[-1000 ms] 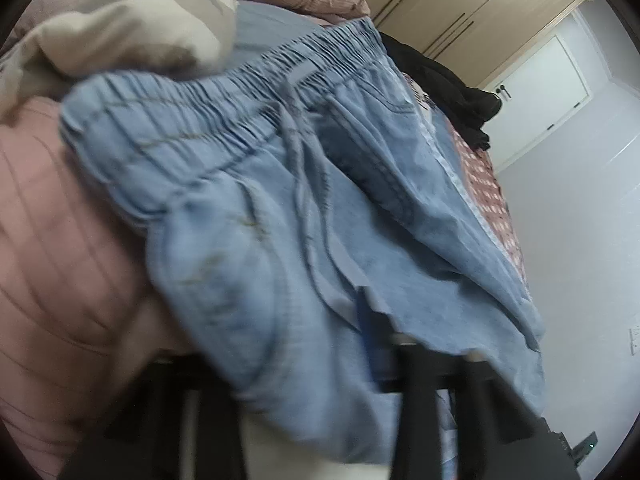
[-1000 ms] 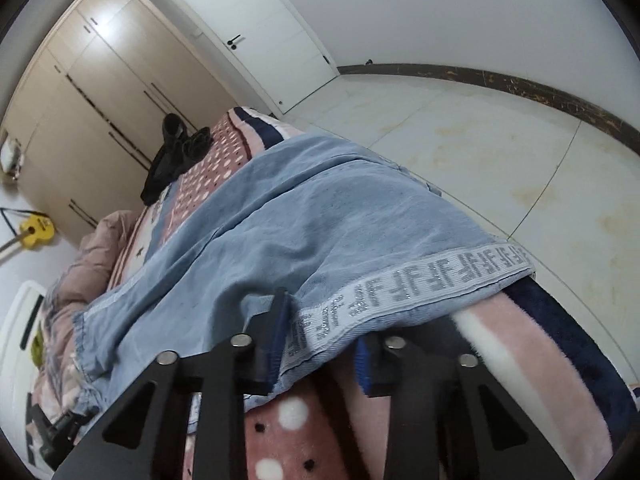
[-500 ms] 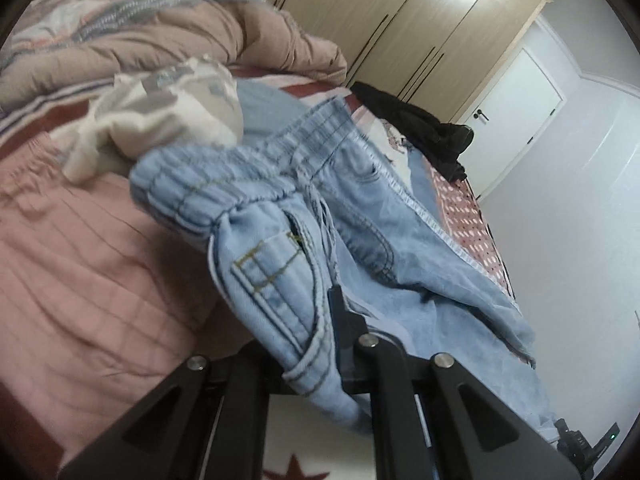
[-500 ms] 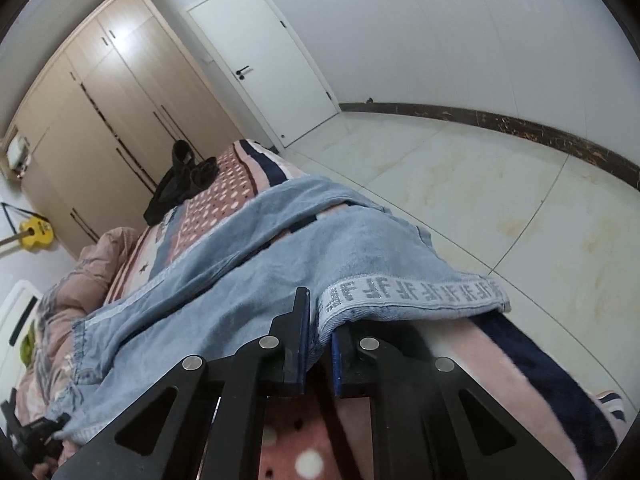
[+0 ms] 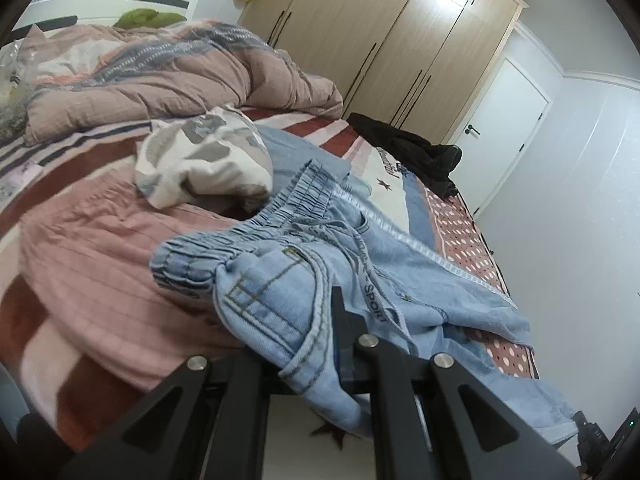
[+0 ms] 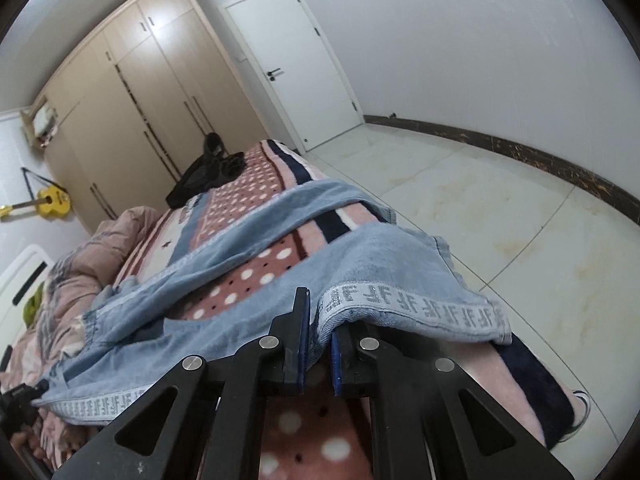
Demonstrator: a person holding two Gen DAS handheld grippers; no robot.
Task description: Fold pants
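Observation:
Light blue denim pants (image 5: 400, 280) lie across the bed, with an elastic waistband and a "SPORT" drawstring. My left gripper (image 5: 316, 344) is shut on the waist corner by the pocket, lifting it off the bedding. In the right wrist view the pant legs (image 6: 248, 264) stretch along the bed, spread apart. My right gripper (image 6: 318, 332) is shut on the hem of the near leg, by its patterned white trim (image 6: 420, 312), which hangs over the bed's edge.
A pink ribbed garment (image 5: 100, 264) and a grey-white bundle (image 5: 204, 164) lie beside the waistband. A crumpled duvet (image 5: 180, 76) is at the headboard. A black garment (image 5: 412, 152) lies on the bed near the wardrobe (image 6: 132, 112). Tiled floor (image 6: 500, 208) is to the right.
Both grippers closed on the pants and rose. The left one lifted the waist corner and drew back; the right one pinched the hem, and the two legs now lie spread apart.

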